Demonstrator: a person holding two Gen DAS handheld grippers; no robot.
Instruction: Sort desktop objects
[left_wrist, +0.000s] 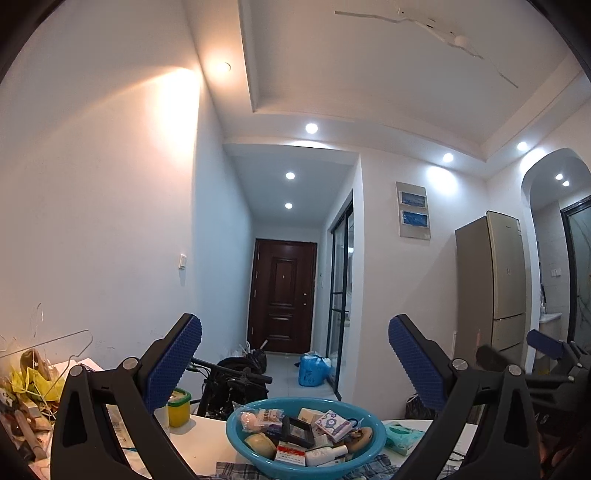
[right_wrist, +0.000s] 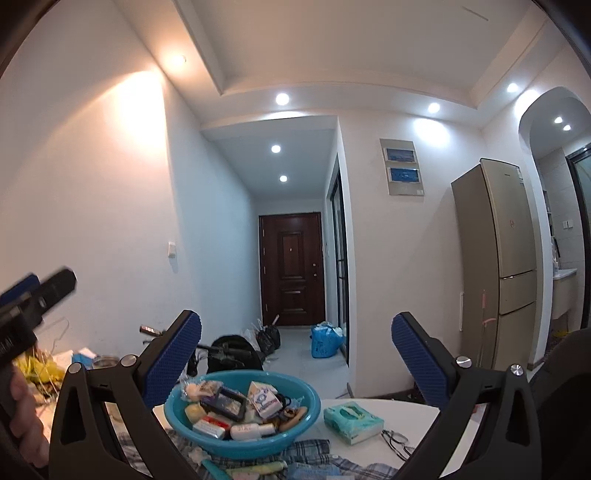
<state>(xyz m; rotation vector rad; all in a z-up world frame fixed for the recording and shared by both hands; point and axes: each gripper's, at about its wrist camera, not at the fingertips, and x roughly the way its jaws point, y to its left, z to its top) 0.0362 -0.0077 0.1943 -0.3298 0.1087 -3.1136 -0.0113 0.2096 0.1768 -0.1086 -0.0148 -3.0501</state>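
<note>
Desktop objects (right_wrist: 236, 410): small cartons, tubes and soap-like bars, judged light and rigid, heaped in a blue basin (right_wrist: 295, 439) near the tabletop's middle, best taken across flat carton sides; left gripper (left_wrist: 295, 354) and right gripper (right_wrist: 295, 350) are held wide apart, empty.

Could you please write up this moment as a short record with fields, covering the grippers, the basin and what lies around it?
left gripper: open, empty, raised above the table
right gripper: open, empty, raised above the table
basin: teal, round, on the white table, resting partly on a plaid cloth
basin contents: small boxes, packets, a white tube, a dark frame, piled loosely
tissue pack: green, right of the basin, apart from it
eyeglasses: beside the tissue pack
yellow-green jar: left of the basin
sorting: not yet begun
</note>
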